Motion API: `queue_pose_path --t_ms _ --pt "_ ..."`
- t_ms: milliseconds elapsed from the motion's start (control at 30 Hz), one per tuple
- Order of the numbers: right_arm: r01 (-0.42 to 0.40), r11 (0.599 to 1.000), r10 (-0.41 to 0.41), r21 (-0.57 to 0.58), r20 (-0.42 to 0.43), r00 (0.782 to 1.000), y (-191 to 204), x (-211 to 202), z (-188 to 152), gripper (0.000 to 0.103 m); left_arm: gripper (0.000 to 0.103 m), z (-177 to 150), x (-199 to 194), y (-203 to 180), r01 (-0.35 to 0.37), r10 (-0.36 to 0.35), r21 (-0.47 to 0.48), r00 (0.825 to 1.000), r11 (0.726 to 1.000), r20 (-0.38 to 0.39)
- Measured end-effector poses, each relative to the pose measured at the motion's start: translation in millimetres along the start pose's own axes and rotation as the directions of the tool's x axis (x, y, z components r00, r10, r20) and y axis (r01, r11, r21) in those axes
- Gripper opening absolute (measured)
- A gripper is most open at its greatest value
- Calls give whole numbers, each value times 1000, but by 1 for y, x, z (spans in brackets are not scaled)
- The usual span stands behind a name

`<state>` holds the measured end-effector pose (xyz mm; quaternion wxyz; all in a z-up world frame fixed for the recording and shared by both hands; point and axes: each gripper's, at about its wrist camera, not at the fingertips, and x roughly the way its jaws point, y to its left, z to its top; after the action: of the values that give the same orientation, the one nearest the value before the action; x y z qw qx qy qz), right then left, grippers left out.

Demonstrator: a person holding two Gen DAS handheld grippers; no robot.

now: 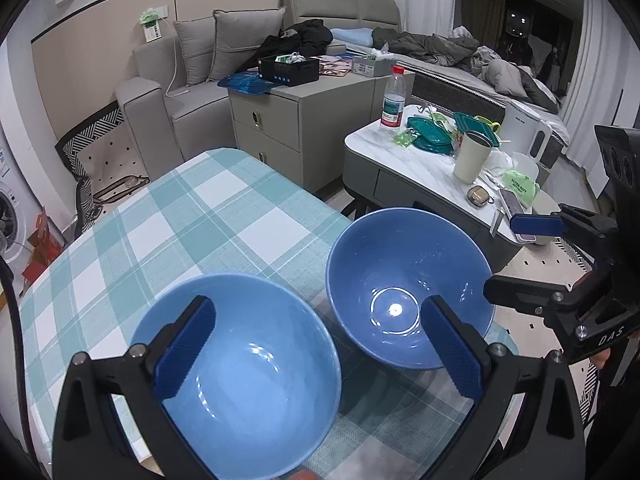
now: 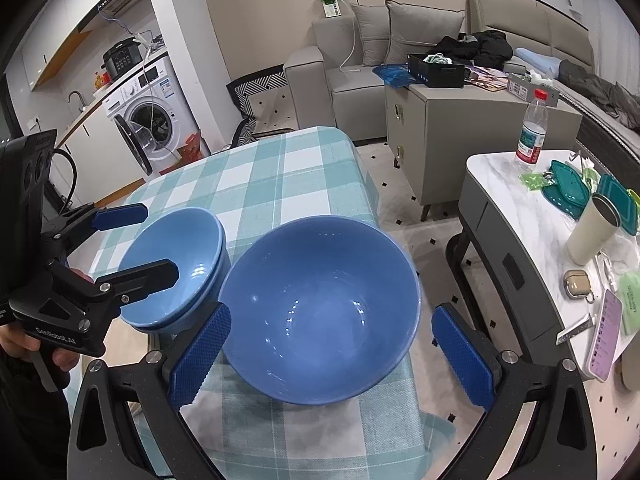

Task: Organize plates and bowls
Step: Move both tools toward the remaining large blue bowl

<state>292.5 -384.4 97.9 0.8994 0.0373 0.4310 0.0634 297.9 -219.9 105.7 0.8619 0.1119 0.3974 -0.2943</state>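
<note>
- L tool [image 1: 316, 340]: fingers spread wide, grasping nothing; hovers over the light blue bowls [image 1: 236, 376], left pad [image 1: 186, 350] inside the rim line, right pad [image 1: 452, 350] over the gap toward the darker bowl.
- R tool [image 2: 330, 354]: fingers spread wide, nothing held; pads flank the dark blue bowl [image 2: 320, 316], no contact visible.
- Light blue bowls: right wrist view shows a nested stack, at least 2 rims, upright, nothing in top one.
- Dark blue bowl: upright, nothing in it, just beside the stack on its right, near the tabletop's right edge. Touching or not: can't tell.
- Tabletop [image 1: 168, 232]: teal/white check cloth, only the bowls on it.
- Side table [image 2: 516, 200], white marble top, well apart to the right: water bottle w/ red cap [image 2: 532, 132], teal lids/containers [image 2: 568, 192], cream tumbler [image 2: 592, 230], white kettle [image 1: 524, 132], phone [image 2: 606, 334], small tan case [image 2: 578, 284], green packets.
- Grey cabinet [image 1: 276, 120] behind: black box [image 1: 288, 70] w/ items in it, papers.
- Room: grey sofa [image 1: 188, 80] w/ cushions, bed [image 1: 460, 64] piled w/ clothes, washing machine [image 2: 148, 120] w/ door open, dotted floor.
</note>
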Motion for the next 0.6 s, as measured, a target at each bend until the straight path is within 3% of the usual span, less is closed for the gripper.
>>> queue_pose_path --t_ms 600 --pt "17 999 -15 43 -37 999 -24 13 -15 102 103 10 32 -19 17 -14 45 998 999 -55"
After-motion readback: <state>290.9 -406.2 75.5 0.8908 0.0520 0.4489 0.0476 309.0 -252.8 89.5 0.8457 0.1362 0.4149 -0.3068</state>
